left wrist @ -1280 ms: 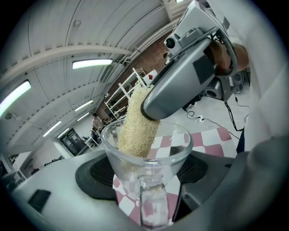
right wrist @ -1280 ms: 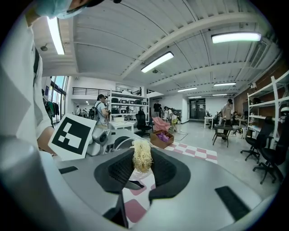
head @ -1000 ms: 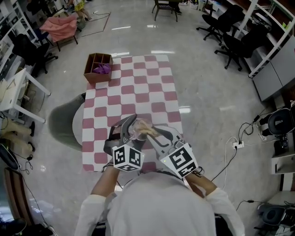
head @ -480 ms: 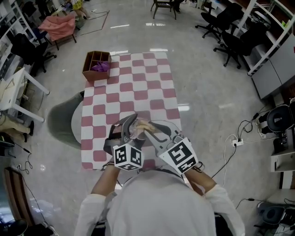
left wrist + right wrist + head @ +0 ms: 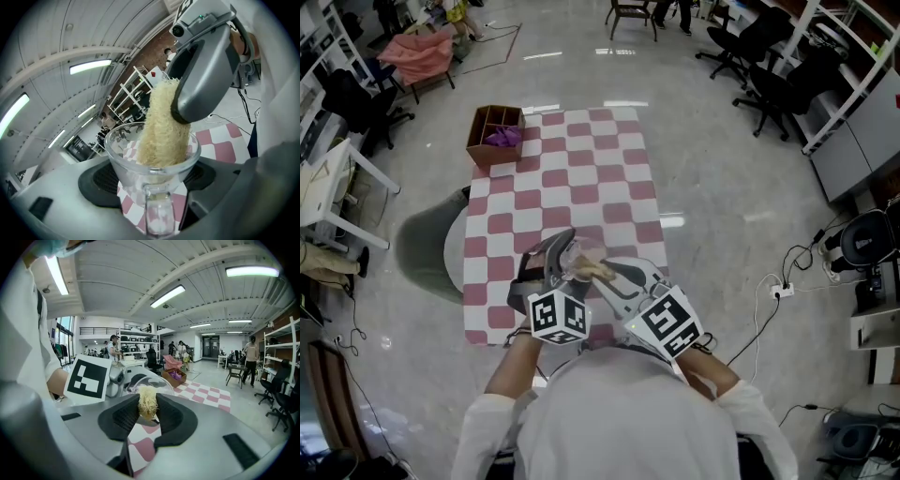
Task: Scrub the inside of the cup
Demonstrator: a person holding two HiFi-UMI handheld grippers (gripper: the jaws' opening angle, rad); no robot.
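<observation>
A clear glass cup with a handle sits between the jaws of my left gripper, which is shut on it. A pale yellow loofah scrubber reaches down into the cup's mouth. It is held by my right gripper, which is shut on its upper end. In the head view the cup and the loofah scrubber meet over the near part of the table, the left gripper beside the right gripper.
The table wears a red-and-white checkered cloth. A brown wooden box with something purple in it stands at the far left corner. A grey round shape lies left of the table. Office chairs stand at the far right.
Both grippers and the cup have shifted slightly left over the table's near part. The loofah has moved a little within the cup's mouth.
</observation>
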